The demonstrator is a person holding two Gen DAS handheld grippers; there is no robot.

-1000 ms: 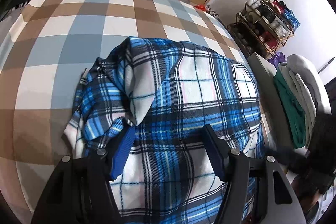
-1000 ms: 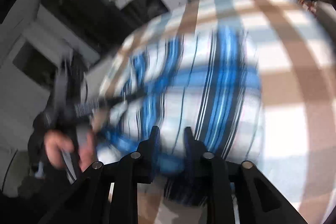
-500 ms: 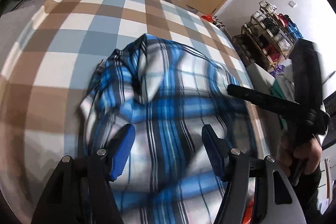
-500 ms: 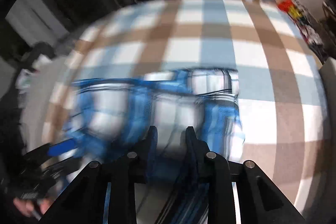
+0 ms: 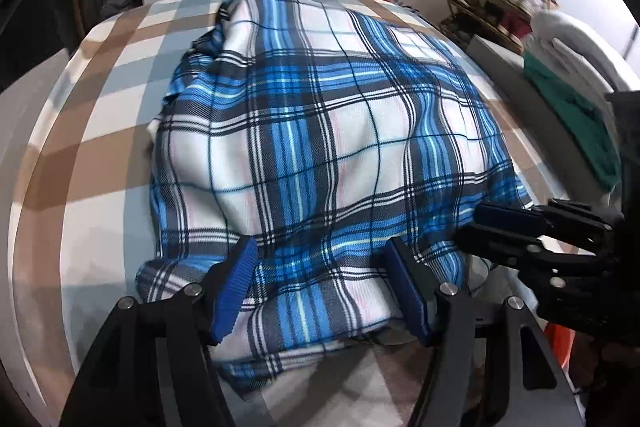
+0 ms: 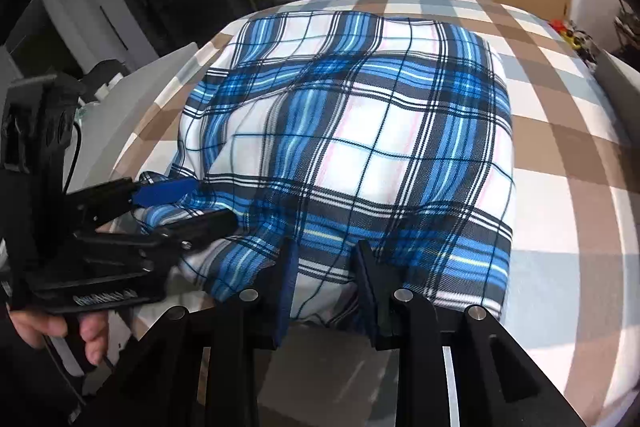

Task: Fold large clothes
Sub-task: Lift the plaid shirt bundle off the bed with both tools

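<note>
Now the blue plaid shirt (image 5: 320, 147) lies bunched in the middle of the checked bed cover (image 5: 80, 155). Left gripper (image 5: 324, 291) and right gripper (image 6: 324, 287) each stand released at its near edge, low in the frame, pinching nothing.

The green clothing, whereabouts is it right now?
In the left wrist view the green clothing lies off the bed's right edge, beside a pale folded pile, beyond the plaid shirt.
</note>
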